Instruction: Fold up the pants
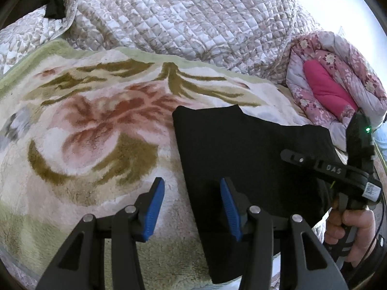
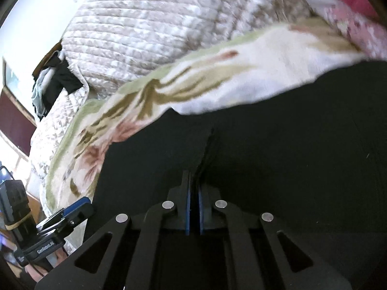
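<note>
Folding black pants (image 1: 241, 159) on a bed, a person works with a hand-held gripper in each hand over a floral fleece blanket (image 1: 96, 125). The pants lie on the blanket as a dark, already narrowed panel, its far edge straight and its near end running toward the bottom of the left view. The left hand-held gripper (image 1: 192, 207) hovers with its blue pads (image 1: 154, 207) wide apart, one pad over the blanket and the other over the pants' left edge, holding nothing. The right hand-held gripper (image 2: 193, 207) has its pads nearly together, apparently pinching a ridge of the black cloth that rises just ahead of them; dark fabric against dark fingers makes the hold hard to confirm. Behind the blanket sits a quilted bedspread (image 1: 183, 19), with a pink flowered comforter (image 1: 338, 82) bundled at the right.

The risk from here is judged to lie in that one-sided hold: lifting with only the right side clamped could drag the layers askew, or let thin cloth slip free. The fleece's nap may also catch the fabric and wrinkle the fold.
</note>
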`<state>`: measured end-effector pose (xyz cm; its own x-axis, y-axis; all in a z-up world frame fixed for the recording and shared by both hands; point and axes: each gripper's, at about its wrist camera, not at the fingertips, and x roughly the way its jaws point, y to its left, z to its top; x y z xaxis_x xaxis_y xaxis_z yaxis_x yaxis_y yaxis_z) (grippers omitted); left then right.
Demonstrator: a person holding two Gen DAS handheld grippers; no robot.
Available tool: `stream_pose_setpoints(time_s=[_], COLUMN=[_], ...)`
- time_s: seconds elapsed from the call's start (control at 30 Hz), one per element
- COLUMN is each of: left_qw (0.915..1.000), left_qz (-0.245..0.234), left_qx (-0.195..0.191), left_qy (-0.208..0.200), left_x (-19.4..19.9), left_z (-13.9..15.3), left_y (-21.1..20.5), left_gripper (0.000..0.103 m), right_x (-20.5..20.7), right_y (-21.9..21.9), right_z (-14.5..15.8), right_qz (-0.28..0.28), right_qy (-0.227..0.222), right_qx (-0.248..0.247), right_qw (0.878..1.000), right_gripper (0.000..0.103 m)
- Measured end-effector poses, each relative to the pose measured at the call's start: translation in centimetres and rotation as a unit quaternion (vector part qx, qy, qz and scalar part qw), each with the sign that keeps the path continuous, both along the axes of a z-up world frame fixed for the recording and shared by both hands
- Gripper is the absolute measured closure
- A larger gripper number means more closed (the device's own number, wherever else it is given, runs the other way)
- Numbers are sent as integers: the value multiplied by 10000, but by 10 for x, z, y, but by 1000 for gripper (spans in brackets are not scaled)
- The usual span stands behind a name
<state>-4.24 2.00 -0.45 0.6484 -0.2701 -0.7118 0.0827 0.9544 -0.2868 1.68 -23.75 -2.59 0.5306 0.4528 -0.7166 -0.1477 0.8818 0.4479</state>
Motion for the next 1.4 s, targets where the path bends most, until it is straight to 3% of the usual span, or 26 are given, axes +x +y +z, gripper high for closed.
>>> stream_pose_setpoints(time_s=[0.1, 0.2, 0.33, 0.5, 0.67, 0.77, 0.9, 1.03, 1.17, 1.27, 1.4], left_qw=[10000, 9998, 9990, 9961, 9948, 9950, 9946, 9960, 9976, 9978, 9943], left_qz=[-11, -40, -311, -858, -968, -970, -982, -834, -619, -576, -689], left_qx=[55, 57, -57, -49, 277, 212, 303, 276, 233, 261, 772], left_qy=[-57, -167, -331, -180, -141, -94, -137, -136, -211, -215, -277], left_x=[-1, -5, -11, -16, -22, -24, -28, -24, -22, -19, -20], left_z=[2, 7, 14, 5, -3, -5, -4, -2, 1, -1, -7], left_y=[0, -1, -10, -33, -47, -45, -45, -39, -33, -32, -45], left_gripper=[52, 52, 52, 52, 52, 52, 52, 52, 52, 52, 52], right_x=[-3, -15, -36, -52, -54, -55, -59, -55, -58, -55, -50], right_y=[-4, -12, -7, 19, 8, 10, 10, 1, 9, 15, 16], right_z=[6, 22, 34, 7, 13, 9, 15, 21, 27, 20, 13], right_qz=[-104, -284, 137, 832, 581, 622, 444, 188, 333, 411, 386], right_qy=[-139, -549, -893, -496, -596, -486, -659, -717, -968, -833, -724], right_qx=[-129, -346, -392, -815, -798, -963, -1226, -1033, -1004, -1131, -1285], right_qw=[9998, 9975, 9951, 9920, 9933, 9922, 9893, 9919, 9897, 9892, 9883], right_gripper=[92, 91, 91, 91, 91, 91, 91, 90, 88, 87, 86])
